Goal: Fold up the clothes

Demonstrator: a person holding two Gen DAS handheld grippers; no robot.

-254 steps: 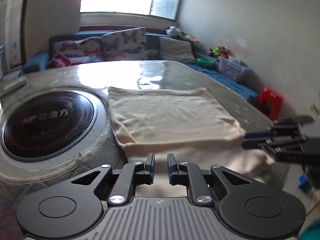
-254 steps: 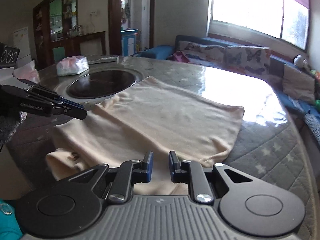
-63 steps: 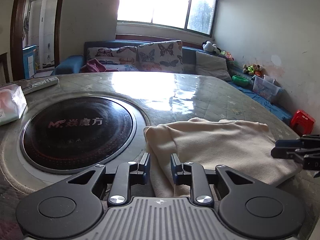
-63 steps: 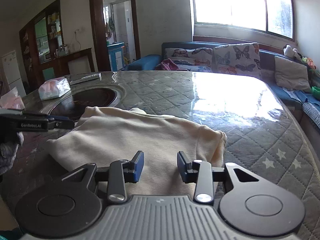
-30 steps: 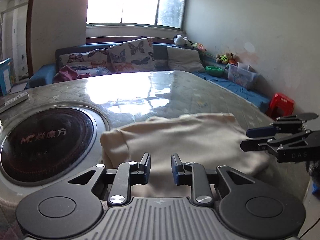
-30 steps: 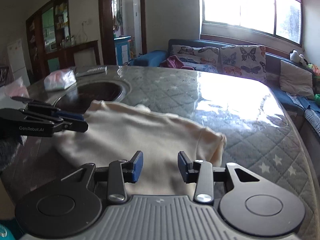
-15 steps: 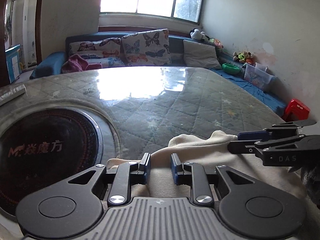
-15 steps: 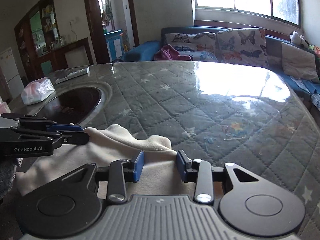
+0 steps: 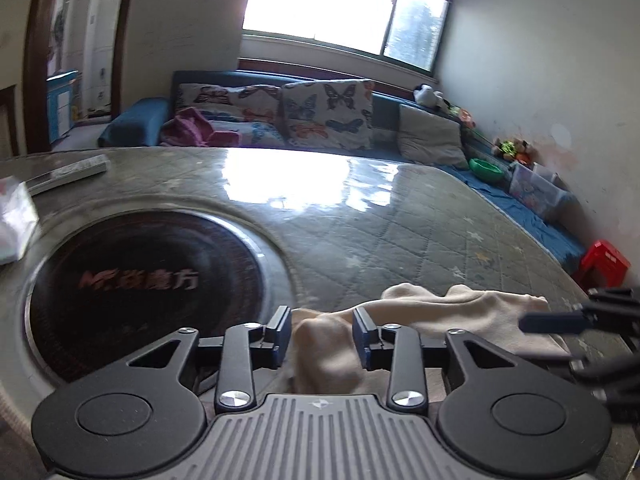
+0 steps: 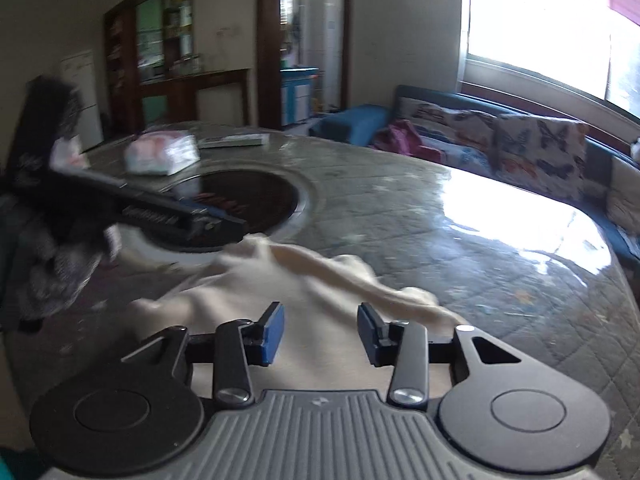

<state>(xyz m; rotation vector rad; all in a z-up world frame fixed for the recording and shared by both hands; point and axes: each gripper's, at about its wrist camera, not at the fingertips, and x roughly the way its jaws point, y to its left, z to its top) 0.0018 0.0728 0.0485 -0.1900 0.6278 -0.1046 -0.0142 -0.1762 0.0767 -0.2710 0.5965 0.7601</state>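
Two tools, left tool [image 9: 322, 336] and right tool [image 10: 320, 330], jaws just parted | cream garment [image 9: 460, 314] between, seemingly ungripped | bunched on desk [image 9: 400, 232]

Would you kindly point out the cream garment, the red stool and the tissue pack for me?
cream garment [image 9: 476, 312], left wrist view, on its bunched upper edge.
red stool [image 9: 604, 262], left wrist view, on its seat.
tissue pack [image 10: 162, 152], right wrist view, on its plastic wrapper.

Left tongs [image 9: 322, 336] and right tongs [image 10: 321, 334], jaws just parted.
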